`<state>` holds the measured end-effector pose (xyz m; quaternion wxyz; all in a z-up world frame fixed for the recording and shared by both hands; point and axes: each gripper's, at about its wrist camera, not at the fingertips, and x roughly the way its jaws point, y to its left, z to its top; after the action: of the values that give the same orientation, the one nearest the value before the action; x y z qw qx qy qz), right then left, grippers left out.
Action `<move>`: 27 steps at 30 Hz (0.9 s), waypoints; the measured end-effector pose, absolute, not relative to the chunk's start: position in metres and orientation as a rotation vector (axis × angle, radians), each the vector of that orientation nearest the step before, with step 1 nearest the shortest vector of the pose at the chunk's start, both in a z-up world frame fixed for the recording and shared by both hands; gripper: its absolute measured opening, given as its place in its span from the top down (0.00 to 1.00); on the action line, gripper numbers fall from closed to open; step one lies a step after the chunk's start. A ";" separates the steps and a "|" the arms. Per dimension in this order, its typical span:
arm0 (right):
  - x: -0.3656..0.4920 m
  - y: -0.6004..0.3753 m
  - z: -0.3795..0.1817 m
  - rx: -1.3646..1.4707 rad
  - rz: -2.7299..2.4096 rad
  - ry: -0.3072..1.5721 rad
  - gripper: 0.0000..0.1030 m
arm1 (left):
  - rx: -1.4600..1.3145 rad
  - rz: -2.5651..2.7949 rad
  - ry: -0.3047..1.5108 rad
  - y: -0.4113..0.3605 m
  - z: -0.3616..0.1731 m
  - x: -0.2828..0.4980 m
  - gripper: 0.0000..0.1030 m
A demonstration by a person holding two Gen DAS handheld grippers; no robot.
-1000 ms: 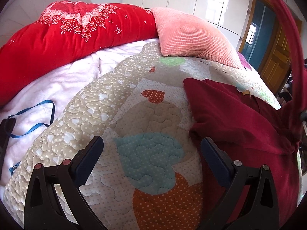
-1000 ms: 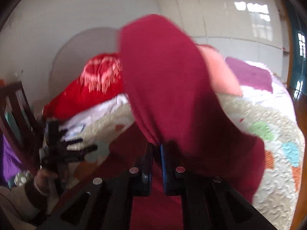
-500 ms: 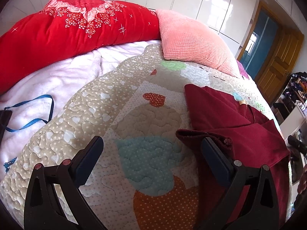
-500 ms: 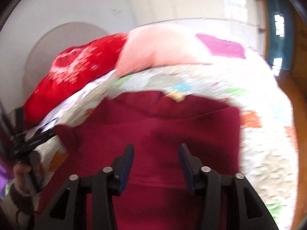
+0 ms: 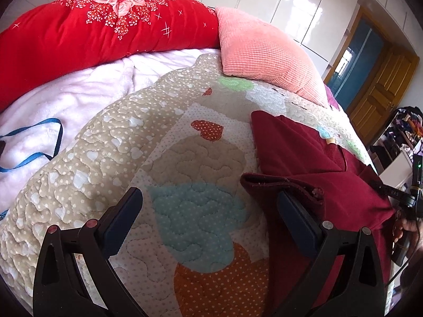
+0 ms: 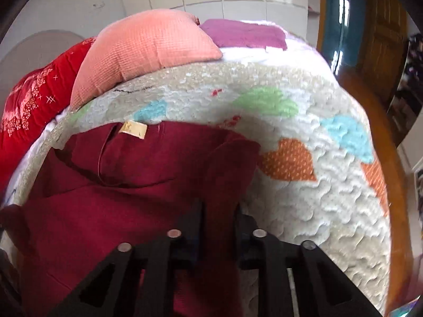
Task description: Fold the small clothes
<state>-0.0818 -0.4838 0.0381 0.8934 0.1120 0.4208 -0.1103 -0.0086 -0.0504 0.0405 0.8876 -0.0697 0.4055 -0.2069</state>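
Observation:
A maroon garment (image 5: 304, 158) lies on the heart-patterned quilt (image 5: 164, 163), with one sleeve folded across it; the sleeve's cuff (image 5: 280, 182) points left. My left gripper (image 5: 208, 211) hovers open over the quilt. Its right finger (image 5: 296, 216) is just under the cuff, and nothing is between the fingers. In the right wrist view the garment (image 6: 119, 198) shows a tan label (image 6: 133, 129) at its collar. My right gripper (image 6: 219, 216) is at the garment's right side. Its jaws are closing, with a raised fold of maroon cloth filling the narrow gap between them.
A red floral bolster (image 5: 92, 31) and a pink pillow (image 5: 264, 52) lie at the head of the bed. A white fleece blanket (image 5: 66, 100) with a blue strap (image 5: 39, 153) lies left. A purple cloth (image 6: 243, 34) lies beyond the pillow. The bed's edge and wooden floor (image 6: 396, 185) are right.
The right gripper let go of the raised sleeve, which now lies across the garment. It swung right and down, opened, then closed on the garment's right side. The left gripper stayed open and barely moved.

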 end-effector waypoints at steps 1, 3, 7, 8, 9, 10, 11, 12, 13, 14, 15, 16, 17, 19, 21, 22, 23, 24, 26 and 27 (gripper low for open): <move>-0.086 -0.490 0.045 0.238 -0.254 0.850 0.87 | -0.152 -0.441 0.838 -0.051 0.042 -0.009 0.01; -0.095 -0.507 0.047 0.278 -0.308 0.817 0.87 | -0.165 -0.469 0.831 -0.053 0.043 -0.011 0.01; -0.109 -0.538 0.021 0.380 -0.483 0.827 0.88 | -0.121 -0.471 0.830 -0.059 0.041 -0.012 0.01; -0.115 -0.545 0.016 0.433 -0.496 0.847 0.88 | -0.116 -0.465 0.830 -0.059 0.042 -0.012 0.01; -0.124 -0.549 0.016 0.487 -0.484 0.837 0.88 | -0.119 -0.461 0.828 -0.057 0.042 -0.012 0.01; -0.133 -0.547 0.023 0.507 -0.456 0.815 0.88 | -0.128 -0.456 0.823 -0.055 0.043 -0.012 0.01; -0.138 -0.539 0.032 0.493 -0.419 0.797 0.87 | -0.137 -0.448 0.818 -0.052 0.044 -0.011 0.01; -0.142 -0.528 0.043 0.471 -0.371 0.784 0.87 | -0.144 -0.438 0.816 -0.050 0.045 -0.010 0.01; -0.143 -0.513 0.054 0.456 -0.318 0.774 0.87 | -0.149 -0.429 0.818 -0.048 0.045 -0.009 0.01; -0.141 -0.497 0.064 0.448 -0.250 0.766 0.84 | -0.153 -0.421 0.824 -0.047 0.044 -0.008 0.01; -0.137 -0.479 0.072 0.445 -0.171 0.758 0.82 | -0.157 -0.416 0.832 -0.046 0.043 -0.007 0.01; -0.131 -0.457 0.079 0.438 -0.092 0.758 0.72 | -0.161 -0.413 0.840 -0.045 0.041 -0.007 0.01; -0.124 -0.434 0.083 0.419 -0.021 0.765 0.60 | -0.164 -0.412 0.844 -0.044 0.040 -0.007 0.01; -0.106 -0.386 0.083 0.347 0.096 0.795 0.56 | -0.162 -0.407 0.849 -0.044 0.039 -0.006 0.01; -0.087 -0.338 0.079 0.210 0.154 0.809 0.56 | -0.156 -0.405 0.849 -0.044 0.039 -0.005 0.01; -0.077 -0.317 0.076 0.131 0.170 0.804 0.55 | -0.155 -0.405 0.852 -0.043 0.038 -0.005 0.01; -0.068 -0.302 0.071 0.078 0.195 0.800 0.56 | -0.159 -0.406 0.855 -0.043 0.038 -0.005 0.01; -0.057 -0.288 0.066 0.035 0.239 0.804 0.56 | -0.165 -0.407 0.859 -0.042 0.037 -0.004 0.01; -0.037 -0.272 0.053 -0.036 0.303 0.854 0.55 | -0.178 -0.413 0.869 -0.040 0.036 -0.002 0.01; -0.026 -0.268 0.045 -0.076 0.308 0.882 0.55 | -0.183 -0.414 0.872 -0.040 0.036 -0.001 0.01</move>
<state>-0.0258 -0.2681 0.0454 0.8923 -0.0364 0.4248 0.1486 -0.0011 -0.0399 0.0358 0.8817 -0.0880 0.4187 -0.1989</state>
